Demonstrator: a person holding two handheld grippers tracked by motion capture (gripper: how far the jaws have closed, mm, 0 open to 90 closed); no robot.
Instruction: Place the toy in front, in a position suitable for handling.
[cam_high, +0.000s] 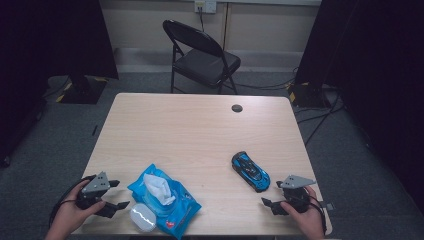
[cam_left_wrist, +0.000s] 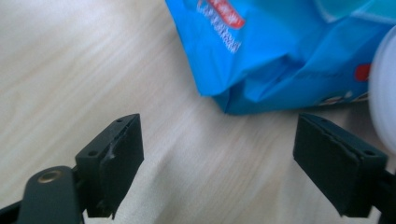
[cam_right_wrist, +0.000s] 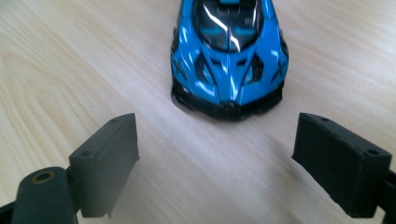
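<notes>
A blue toy car (cam_high: 250, 171) stands on the wooden table (cam_high: 200, 130) at the front right; its nose (cam_right_wrist: 229, 98) faces my right gripper (cam_right_wrist: 217, 158), which is open and a short way in front of it. In the high view that right gripper (cam_high: 272, 194) sits near the front edge in a hand. A blue wet-wipes pack (cam_high: 164, 199) with a white wipe sticking out lies at the front left, its white lid (cam_high: 142, 217) flipped open. My left gripper (cam_high: 119, 194) is open just left of the pack (cam_left_wrist: 280, 51), with bare table between its jaws (cam_left_wrist: 217, 154).
A black folding chair (cam_high: 200, 55) stands beyond the table's far edge. A dark round grommet (cam_high: 237, 108) sits near the far side of the table. Cables run across the grey floor at the right. Black curtains hang on both sides.
</notes>
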